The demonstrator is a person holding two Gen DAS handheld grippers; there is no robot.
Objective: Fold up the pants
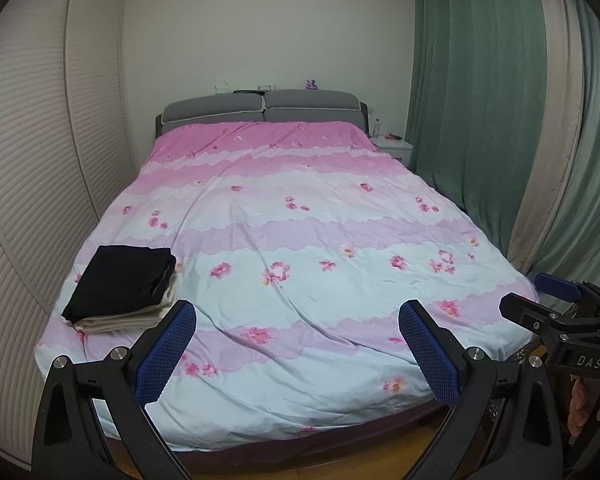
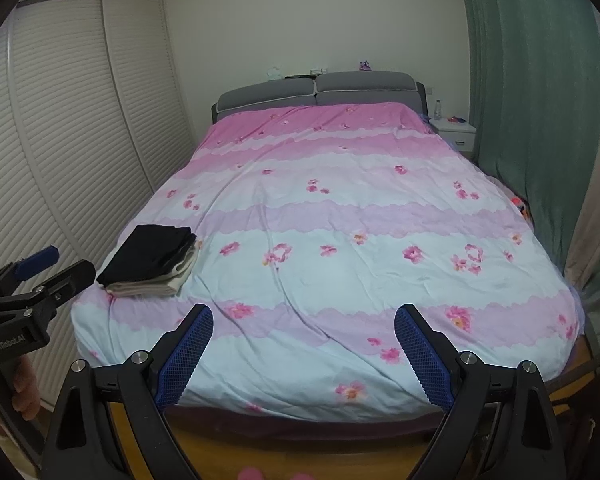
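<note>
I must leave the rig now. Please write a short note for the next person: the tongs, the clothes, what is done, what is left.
Left tongs: open, empty, at the foot of the bed.
Right tongs: open, empty, beside them.
Folded stack at the bed's near left corner: black pants on top of a cream garment.
Done: those look folded.
Left: no unfolded pants in view; look for the next pair.

Left tool [image 1: 298, 356]: two black angular arms, each tipped with a blue pad [image 1: 165, 354] of fine grid texture. Round silver screw heads [image 1: 120, 353] sit at the arm joints, lower part of the frame. Right tool [image 2: 304, 356]: same build, black arms, blue gridded pads [image 2: 423, 358], silver screws. At right edge of left wrist view, black body printed "DAS". At lower left of right wrist view, black body printed "GenRobot.AI".
</note>
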